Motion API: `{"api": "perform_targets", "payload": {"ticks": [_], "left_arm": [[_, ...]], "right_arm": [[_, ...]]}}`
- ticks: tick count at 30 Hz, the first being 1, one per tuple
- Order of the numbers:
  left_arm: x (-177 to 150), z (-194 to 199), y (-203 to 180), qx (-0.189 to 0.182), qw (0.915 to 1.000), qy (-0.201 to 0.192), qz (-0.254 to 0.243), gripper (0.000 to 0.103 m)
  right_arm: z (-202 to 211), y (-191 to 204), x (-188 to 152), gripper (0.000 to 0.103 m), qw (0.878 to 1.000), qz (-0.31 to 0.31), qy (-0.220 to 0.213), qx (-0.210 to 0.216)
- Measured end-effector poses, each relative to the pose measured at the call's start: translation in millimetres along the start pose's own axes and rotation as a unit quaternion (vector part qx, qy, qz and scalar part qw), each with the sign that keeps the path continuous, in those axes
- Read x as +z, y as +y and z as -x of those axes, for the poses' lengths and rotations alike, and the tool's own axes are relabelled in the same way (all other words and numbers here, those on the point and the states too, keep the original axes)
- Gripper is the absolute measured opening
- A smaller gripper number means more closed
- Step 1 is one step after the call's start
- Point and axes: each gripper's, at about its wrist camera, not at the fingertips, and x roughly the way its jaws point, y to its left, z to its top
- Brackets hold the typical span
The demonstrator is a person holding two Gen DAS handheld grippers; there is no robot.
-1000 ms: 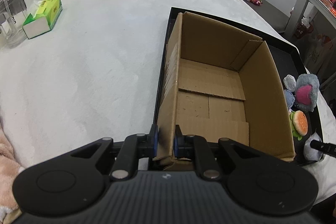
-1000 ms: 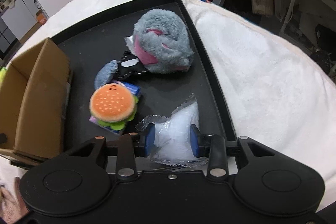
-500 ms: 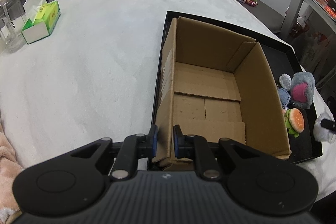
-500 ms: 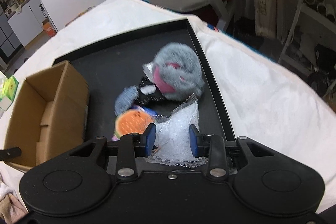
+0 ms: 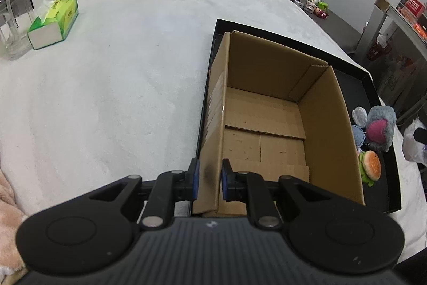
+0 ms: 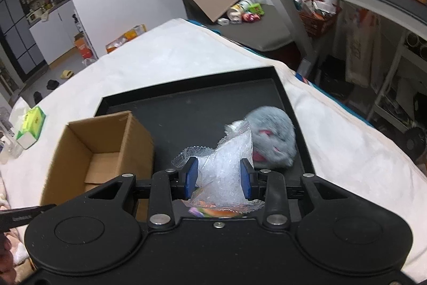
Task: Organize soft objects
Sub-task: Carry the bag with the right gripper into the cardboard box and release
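An open, empty cardboard box (image 5: 267, 124) stands in a black tray (image 5: 355, 66). My left gripper (image 5: 208, 178) is shut on the box's near left wall. My right gripper (image 6: 218, 178) is shut on a clear bag of white beads (image 6: 226, 167), held up above the tray (image 6: 186, 103); the bag also shows at the right edge of the left wrist view (image 5: 412, 140). A grey plush (image 5: 380, 127) and a burger plush (image 5: 369, 166) lie in the tray right of the box. In the right wrist view the grey plush (image 6: 275, 138) lies behind the bag and the box (image 6: 101, 151) is to the left.
A green tissue box (image 5: 53, 20) and a clear glass jar (image 5: 13, 20) stand at the far left of the white-covered table (image 5: 120, 84). A pink cloth (image 5: 8, 205) lies at the near left. Shelves and clutter stand beyond the table's right side (image 6: 373, 18).
My right gripper has lifted the bead bag up off the tray, so the view now looks down from higher. My left gripper has kept its hold on the box wall.
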Motion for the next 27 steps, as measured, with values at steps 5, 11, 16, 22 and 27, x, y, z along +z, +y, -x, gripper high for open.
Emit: {"api": "perform_targets", "payload": {"ticks": [5,11,16,22,27], "left_arm": [[-1,3,-2,-0.01,0.9999,-0.006,-0.001,0.013],[-2,3,0,-0.013,0.9999,-0.009,0.003,0.013],[-3,1,1,-0.012,0.9999,-0.008,0.005,0.013],[-2,-2,5,-0.011,0.9997,-0.004,0.023,0.013],[0,-3,8,-0.013,0.9991,0.0,0.04,0.013]], "right_arm": [[2,21,9,0.033,1.0,0.015,-0.009,0.02],[-2,49,15,0.033,0.998,0.033,-0.014,0.043],[-9,74,16,0.033,0.997,0.044,-0.011,0.064],[-17,103,19,0.033,0.995,0.058,-0.017,0.085],[-26,125,20,0.033,0.992,0.077,-0.01,0.103]]}}
